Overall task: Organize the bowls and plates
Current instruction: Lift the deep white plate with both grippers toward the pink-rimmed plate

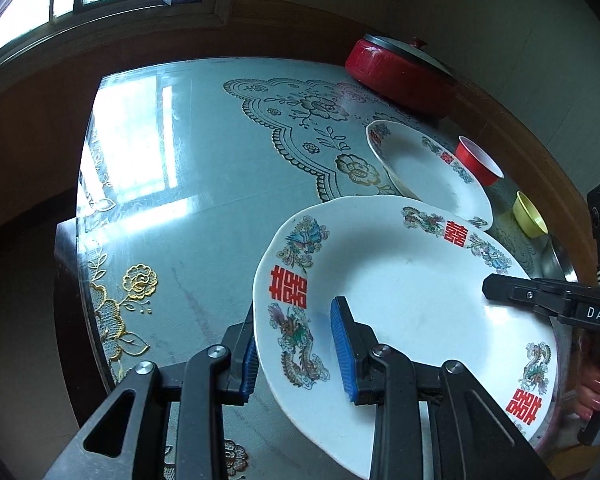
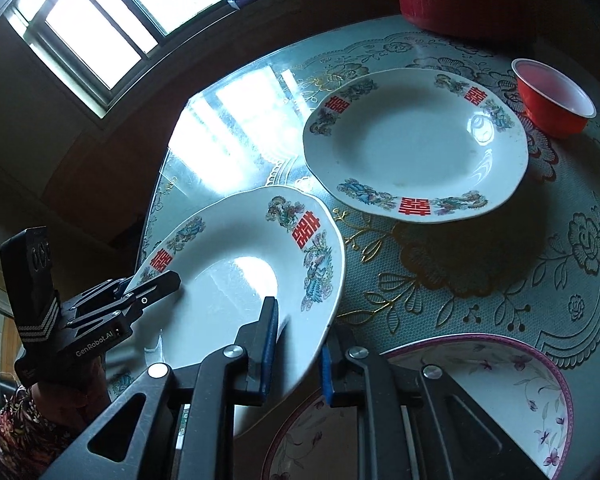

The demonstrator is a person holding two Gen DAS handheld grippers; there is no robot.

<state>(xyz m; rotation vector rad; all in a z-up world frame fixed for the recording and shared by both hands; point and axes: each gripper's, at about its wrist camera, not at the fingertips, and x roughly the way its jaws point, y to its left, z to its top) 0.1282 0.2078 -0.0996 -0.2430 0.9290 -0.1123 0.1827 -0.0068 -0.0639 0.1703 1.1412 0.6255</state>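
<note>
Two grippers pinched one white plate (image 1: 412, 300) by opposite rims, the left gripper (image 1: 300, 348) and the right gripper (image 2: 300, 350) each clamped on its edge, holding it tilted above the table (image 1: 204, 184) near a second plate (image 2: 416, 144) lying flat beside a red bowl (image 2: 556, 100).

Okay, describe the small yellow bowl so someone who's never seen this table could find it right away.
Start at the big red lidded pot at the far side of the table. Coming nearer along that edge you pass a red bowl, white inside, and next comes the yellow bowl. It is the only yellow dish, and it is plain, unlike the patterned white plates beside it.
</note>
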